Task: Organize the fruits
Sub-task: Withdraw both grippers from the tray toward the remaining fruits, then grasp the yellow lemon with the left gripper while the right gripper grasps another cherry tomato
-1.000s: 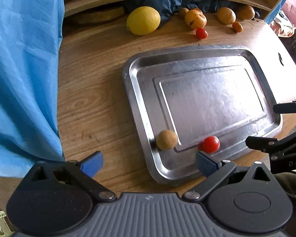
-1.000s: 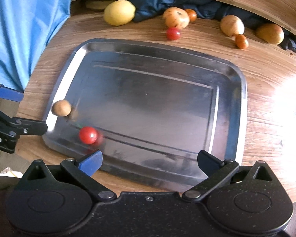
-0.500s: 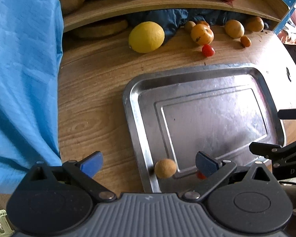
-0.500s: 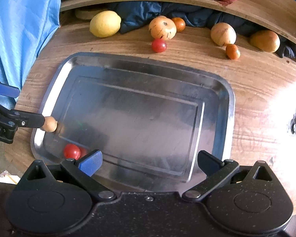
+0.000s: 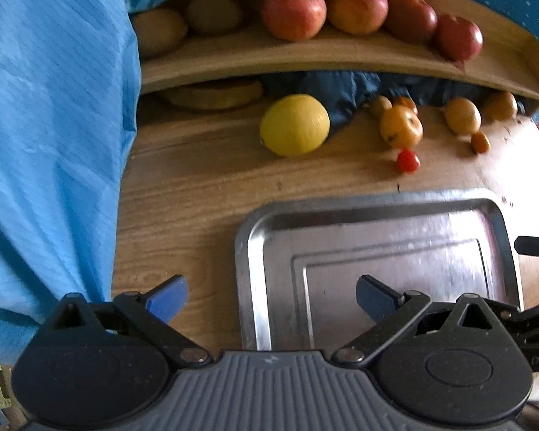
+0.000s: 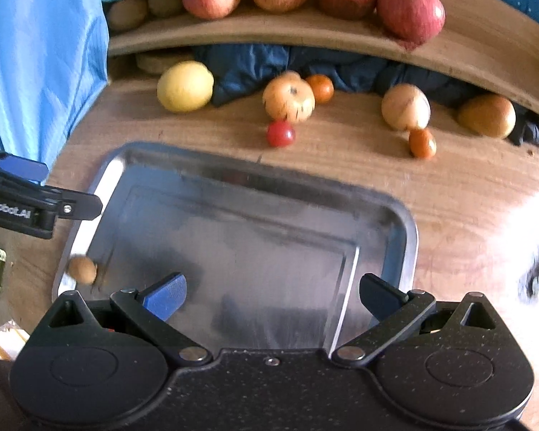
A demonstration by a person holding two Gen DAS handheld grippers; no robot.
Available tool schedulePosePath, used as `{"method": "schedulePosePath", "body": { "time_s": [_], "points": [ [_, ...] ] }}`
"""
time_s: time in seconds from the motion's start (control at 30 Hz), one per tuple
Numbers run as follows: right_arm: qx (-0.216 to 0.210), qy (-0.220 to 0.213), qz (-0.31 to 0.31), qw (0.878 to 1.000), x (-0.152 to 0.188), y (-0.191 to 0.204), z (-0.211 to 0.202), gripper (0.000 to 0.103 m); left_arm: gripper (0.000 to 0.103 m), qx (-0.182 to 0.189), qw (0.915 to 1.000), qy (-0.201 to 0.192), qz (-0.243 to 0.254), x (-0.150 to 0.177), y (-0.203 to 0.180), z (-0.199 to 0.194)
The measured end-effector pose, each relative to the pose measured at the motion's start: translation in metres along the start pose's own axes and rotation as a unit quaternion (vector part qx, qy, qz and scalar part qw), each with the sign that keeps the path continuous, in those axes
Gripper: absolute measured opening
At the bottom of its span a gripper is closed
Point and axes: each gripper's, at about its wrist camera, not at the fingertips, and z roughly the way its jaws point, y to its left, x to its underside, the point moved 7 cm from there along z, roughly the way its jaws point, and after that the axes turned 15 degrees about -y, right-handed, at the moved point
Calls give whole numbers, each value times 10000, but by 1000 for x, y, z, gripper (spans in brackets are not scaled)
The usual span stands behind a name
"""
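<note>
A steel tray (image 5: 341,208) (image 6: 409,222) lies on the wooden table. A small brown fruit (image 6: 82,269) rests at its near left rim in the right wrist view. Beyond the tray lie a lemon (image 5: 294,124) (image 6: 185,86), a spotted orange fruit (image 5: 400,125) (image 6: 288,97), a cherry tomato (image 5: 408,161) (image 6: 281,133) and other small fruits. My left gripper (image 5: 271,298) hangs open over the tray's near left corner, holding nothing. My right gripper (image 6: 272,296) is open above the tray's near edge, also holding nothing. The left gripper's fingers (image 6: 72,206) show at the left of the right wrist view.
A curved wooden shelf (image 5: 305,57) (image 6: 305,32) at the back carries several apples (image 5: 293,16) (image 6: 409,12) and brown fruits. Dark blue cloth (image 6: 262,64) is bunched under it. A light blue sheet (image 5: 46,143) hangs along the left side.
Both grippers have pulled back and tilted up, so the shelf and back fruits fill more of the views. The red tomato on the tray has passed out of sight behind the grippers.
</note>
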Motion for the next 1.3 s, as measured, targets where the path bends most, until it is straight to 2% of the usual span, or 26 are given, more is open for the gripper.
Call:
{"method": "schedulePosePath", "body": {
  "time_s": [0.4, 0.63, 0.9, 1.3],
  "points": [
    [-136, -407, -87, 9990, -29, -8, 16, 102, 102, -262, 9990, -232, -288, -25, 1, 15],
    [-142, -747, -109, 9970, -44, -11, 27, 102, 102, -342, 9981, -350, -372, -41, 1, 28],
    [-178, -950, -21, 9953, -57, -13, 40, 102, 102, -390, 9974, -437, -415, -60, -3, 46],
    [-244, -1016, 11, 9945, -71, -16, 68, 84, 102, -358, 9980, -469, -239, -79, -10, 75]
  ]
}}
